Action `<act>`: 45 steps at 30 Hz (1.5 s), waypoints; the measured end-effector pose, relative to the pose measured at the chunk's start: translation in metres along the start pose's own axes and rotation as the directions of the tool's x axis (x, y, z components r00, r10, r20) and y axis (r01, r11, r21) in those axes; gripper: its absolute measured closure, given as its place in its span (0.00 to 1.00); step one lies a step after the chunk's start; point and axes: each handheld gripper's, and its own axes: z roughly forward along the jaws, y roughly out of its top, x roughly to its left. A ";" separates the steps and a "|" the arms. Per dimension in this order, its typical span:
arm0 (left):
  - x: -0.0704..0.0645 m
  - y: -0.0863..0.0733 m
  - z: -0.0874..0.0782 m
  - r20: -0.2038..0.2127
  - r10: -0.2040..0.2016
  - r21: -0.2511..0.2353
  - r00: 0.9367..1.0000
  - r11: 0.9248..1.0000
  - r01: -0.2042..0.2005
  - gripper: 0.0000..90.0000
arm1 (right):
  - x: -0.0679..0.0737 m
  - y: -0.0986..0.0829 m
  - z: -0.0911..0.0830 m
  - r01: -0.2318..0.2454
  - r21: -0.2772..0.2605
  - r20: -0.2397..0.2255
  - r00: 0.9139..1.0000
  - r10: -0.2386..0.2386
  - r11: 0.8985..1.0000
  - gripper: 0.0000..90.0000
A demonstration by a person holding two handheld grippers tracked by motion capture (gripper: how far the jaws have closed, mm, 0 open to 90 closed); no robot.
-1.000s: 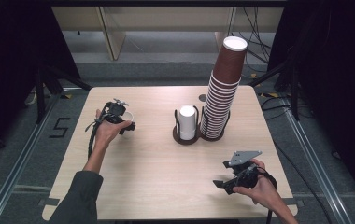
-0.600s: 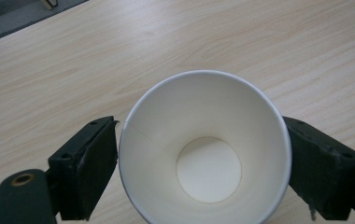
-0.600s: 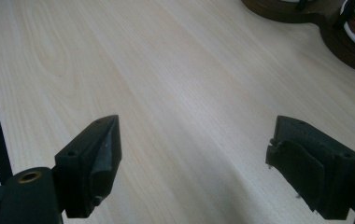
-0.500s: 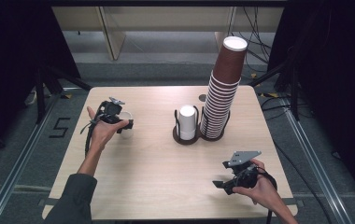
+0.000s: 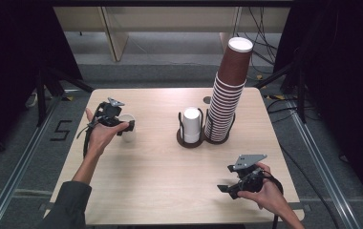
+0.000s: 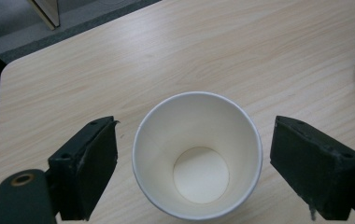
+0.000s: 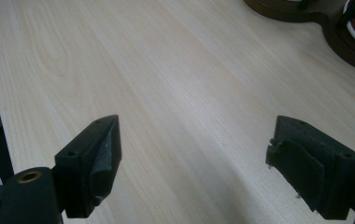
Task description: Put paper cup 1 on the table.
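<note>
Hovering over the white paper cup [image 6: 198,156], my left gripper [image 6: 192,179] has its jaws spread wide, one on each side of the rim with a gap on both sides, touching nothing. From the left gripper view I look straight down into the cup: it stands upright, mouth up, empty, its round bottom plain to see. I read that as the cup set where it belongs, and the jaws parted so the rim can pass between them without tipping it.

In the high view the left gripper [image 5: 117,125] sits at the left part of the wooden table [image 5: 160,186], and the cup [image 5: 127,127] peeks out just beside the jaws, well apart from everything else.

Further right, near the table's middle, the dark cup holder [image 5: 190,140] carries a short white stack of cups [image 5: 191,124], mouth down, and touching it is the tall leaning stack of brown cups [image 5: 227,93] with its white base on top. My guess is the cups get drawn from there and stood singly on the left.

My right gripper [image 5: 239,183] rests low at the near right corner, jaws also spread, holding nothing. In the right gripper view there is bare wood between its jaws, with the holder's base [image 7: 287,10] at the far edge. It looks parked, out of the way.
</note>
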 end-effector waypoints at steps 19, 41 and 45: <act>-0.036 -0.035 -0.069 0.101 -0.028 -0.177 0.995 0.983 0.045 0.16 | -0.002 0.000 -0.001 0.013 -0.011 0.015 1.000 -0.012 1.000 0.19; -0.090 -0.105 -0.091 0.211 -0.060 -0.302 0.976 0.945 0.123 0.16 | 0.000 -0.001 0.001 -0.015 0.001 0.009 1.000 0.015 1.000 0.19; -0.094 -0.113 -0.092 0.221 -0.074 -0.308 0.972 0.941 0.142 0.16 | -0.002 -0.001 0.002 -0.007 0.003 0.006 1.000 0.007 1.000 0.19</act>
